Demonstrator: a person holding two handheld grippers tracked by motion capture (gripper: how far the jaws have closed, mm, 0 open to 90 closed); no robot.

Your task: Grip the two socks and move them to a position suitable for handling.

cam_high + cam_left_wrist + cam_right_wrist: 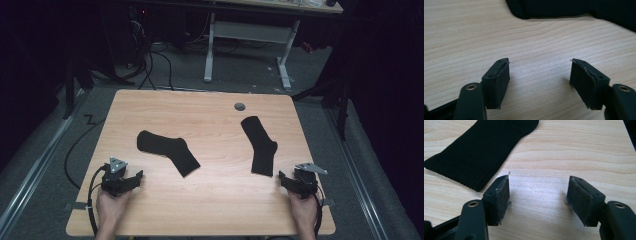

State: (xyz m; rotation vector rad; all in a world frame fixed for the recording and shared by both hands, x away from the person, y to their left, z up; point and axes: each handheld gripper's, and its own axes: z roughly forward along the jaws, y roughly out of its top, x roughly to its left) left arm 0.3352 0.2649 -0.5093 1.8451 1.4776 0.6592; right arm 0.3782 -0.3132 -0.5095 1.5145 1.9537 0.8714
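Two black socks lie flat on the wooden table [210, 200]. The left sock [167, 150] sits left of centre, the right sock [260, 145] right of centre. My left gripper [131, 179] rests near the front left corner, open with nothing between its jaws; in the left gripper view the left sock [574, 8] lies beyond the left gripper [539, 82]. My right gripper [286, 180] rests at the front right, just past the right sock's cuff. In the right gripper view the right gripper [537, 200] stands open over bare wood, the ribbed cuff of the right sock [479, 152] ahead and left.
A small grey round cap [240, 106] sits in the table near its far edge. Beyond the table stand a white-legged desk [250, 35] and loose cables [150, 65] on grey floor. Bare wood separates the two socks.
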